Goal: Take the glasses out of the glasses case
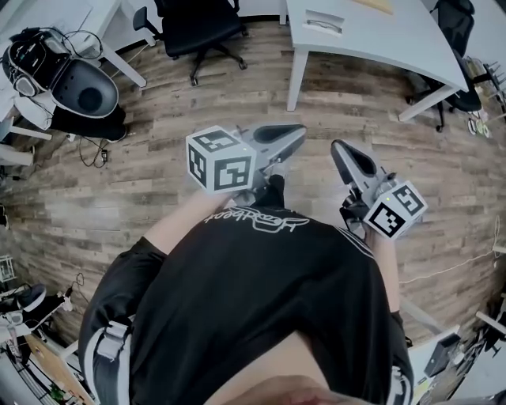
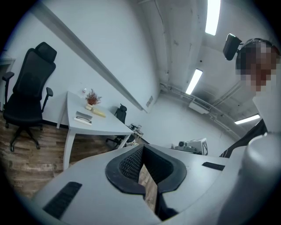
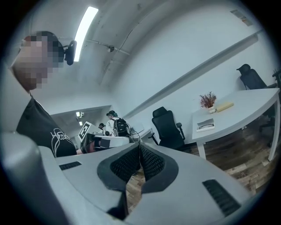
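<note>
Wood floor point(image 1: 158, 158) fills most of the head view, open on all sides of the person. A white table point(image 1: 379, 39) stands at upper right and a black chair point(image 1: 198, 24) at top centre. The black shirt point(image 1: 261, 300) carries white script, too warped to read. The left gripper point(image 1: 299, 131) and right gripper point(image 1: 337, 146) are held mid-frame, both pressed together on nothing. The case point(image 1: 324, 22), small and unclear, lies near the table's left edge, well apart from both.

pale glasses case point(image 1: 324, 22) lies flat on the white table point(image 1: 395, 43)
</note>
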Motion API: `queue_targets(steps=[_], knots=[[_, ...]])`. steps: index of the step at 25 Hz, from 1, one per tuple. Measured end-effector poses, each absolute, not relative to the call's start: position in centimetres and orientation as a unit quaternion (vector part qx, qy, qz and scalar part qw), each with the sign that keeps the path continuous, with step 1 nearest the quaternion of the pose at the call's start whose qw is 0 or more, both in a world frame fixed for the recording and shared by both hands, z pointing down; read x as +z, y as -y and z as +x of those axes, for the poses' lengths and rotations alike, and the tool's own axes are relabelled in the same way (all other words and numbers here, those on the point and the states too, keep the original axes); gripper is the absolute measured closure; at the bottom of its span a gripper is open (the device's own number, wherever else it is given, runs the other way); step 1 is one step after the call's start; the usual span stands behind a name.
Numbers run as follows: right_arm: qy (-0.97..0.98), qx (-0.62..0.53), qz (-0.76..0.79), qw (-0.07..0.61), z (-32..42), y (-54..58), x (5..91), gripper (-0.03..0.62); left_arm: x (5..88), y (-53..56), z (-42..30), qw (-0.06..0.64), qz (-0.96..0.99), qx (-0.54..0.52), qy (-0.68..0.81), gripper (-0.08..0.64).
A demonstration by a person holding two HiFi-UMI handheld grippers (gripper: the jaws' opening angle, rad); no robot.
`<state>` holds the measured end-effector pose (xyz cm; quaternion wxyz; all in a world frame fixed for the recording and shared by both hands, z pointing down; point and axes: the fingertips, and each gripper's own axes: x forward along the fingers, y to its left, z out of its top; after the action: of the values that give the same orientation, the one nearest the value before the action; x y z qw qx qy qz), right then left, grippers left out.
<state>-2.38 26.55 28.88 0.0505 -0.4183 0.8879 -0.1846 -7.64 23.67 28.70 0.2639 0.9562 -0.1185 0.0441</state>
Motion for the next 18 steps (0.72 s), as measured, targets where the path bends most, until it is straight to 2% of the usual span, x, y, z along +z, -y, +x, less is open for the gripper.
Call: queue_targets(steps=[18], knots=[[-0.865, -0.214, -0.452, 0.048, 4.1, -5.4, 28.9, 0.581, 29.1, -2.2, -1.4, 0.293, 0.95, 0.059, 0.095, 0.554]])
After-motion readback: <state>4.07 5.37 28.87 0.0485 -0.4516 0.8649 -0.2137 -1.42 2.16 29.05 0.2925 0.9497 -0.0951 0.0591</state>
